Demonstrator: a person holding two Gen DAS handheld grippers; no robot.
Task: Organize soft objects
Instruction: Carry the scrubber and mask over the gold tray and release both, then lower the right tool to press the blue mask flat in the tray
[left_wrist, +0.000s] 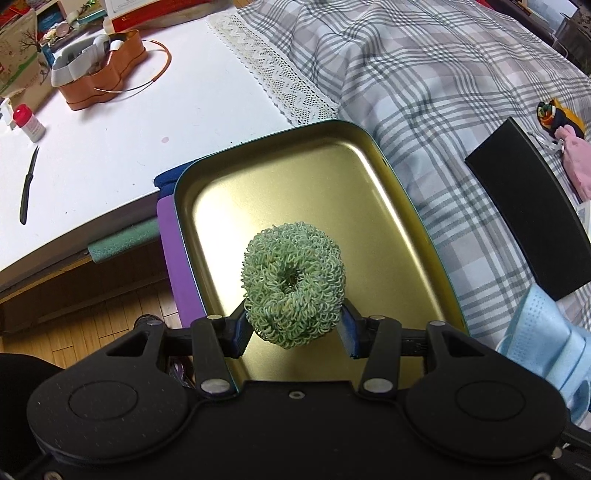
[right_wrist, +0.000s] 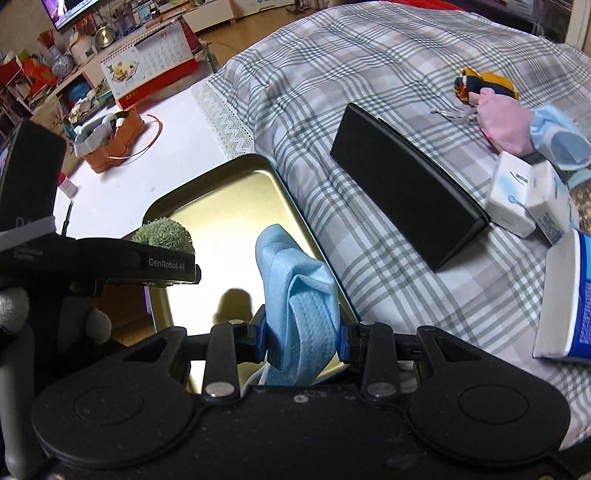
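My left gripper (left_wrist: 293, 332) is shut on a green curly scrunchie (left_wrist: 293, 288) and holds it above the gold tin tray (left_wrist: 388, 206). My right gripper (right_wrist: 301, 343) is shut on a folded light blue face mask (right_wrist: 295, 295), held over the right side of the same tray (right_wrist: 221, 206). The scrunchie (right_wrist: 162, 230) and the left gripper show at the left in the right wrist view. The mask (left_wrist: 546, 339) shows at the right edge in the left wrist view. A pink soft pouch (right_wrist: 506, 125) and a multicoloured fabric item (right_wrist: 480, 85) lie on the plaid bedspread.
A black box (right_wrist: 406, 184) lies on the plaid bedspread (right_wrist: 369, 74) right of the tray. White and blue cartons (right_wrist: 517, 195) stand at the far right. A white table (left_wrist: 129, 129) to the left carries an orange tin (left_wrist: 103, 74), a small bottle (left_wrist: 29, 123) and a black knife (left_wrist: 27, 188).
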